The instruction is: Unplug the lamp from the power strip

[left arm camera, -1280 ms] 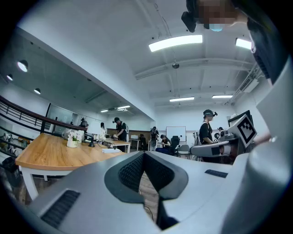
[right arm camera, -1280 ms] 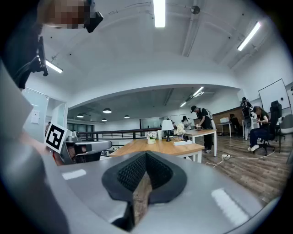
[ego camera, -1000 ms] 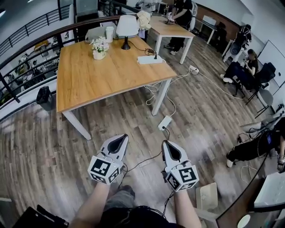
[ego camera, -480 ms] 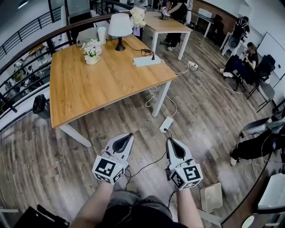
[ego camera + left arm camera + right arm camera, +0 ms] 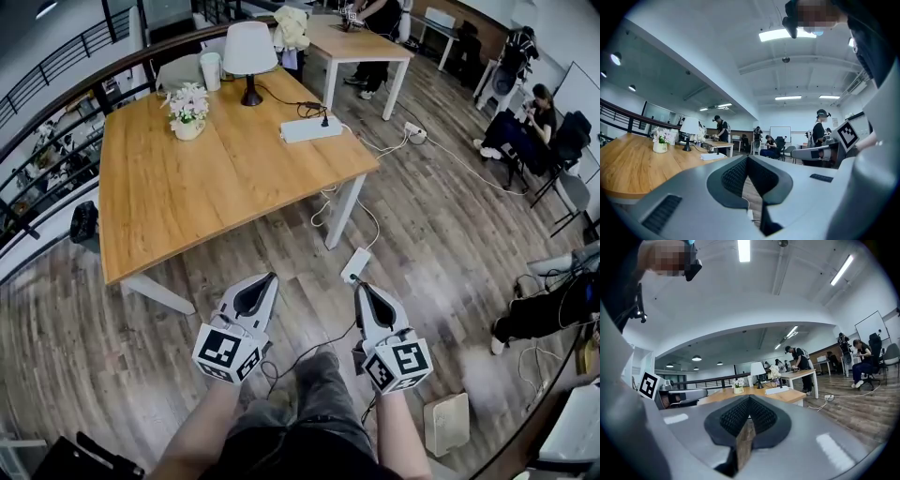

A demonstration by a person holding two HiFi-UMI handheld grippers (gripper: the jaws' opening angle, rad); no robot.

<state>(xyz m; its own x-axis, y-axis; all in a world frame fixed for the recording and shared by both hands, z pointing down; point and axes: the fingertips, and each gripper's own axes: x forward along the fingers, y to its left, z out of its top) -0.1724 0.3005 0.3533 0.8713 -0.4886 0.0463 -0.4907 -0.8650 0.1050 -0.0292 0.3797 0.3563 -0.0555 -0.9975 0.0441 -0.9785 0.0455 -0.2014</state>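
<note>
White power strip (image 5: 310, 129) well beyond fingers (image 5: 271, 284)

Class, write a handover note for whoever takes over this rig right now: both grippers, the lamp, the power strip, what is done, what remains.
Left gripper: shut, empty, held low, short of the table.
Right gripper: the same.
Lamp stands at the table's far edge; power strip lies to its right, with a black plug in it.
Done: nothing yet.
Left: walk up, grip the plug, pull it out.
</note>
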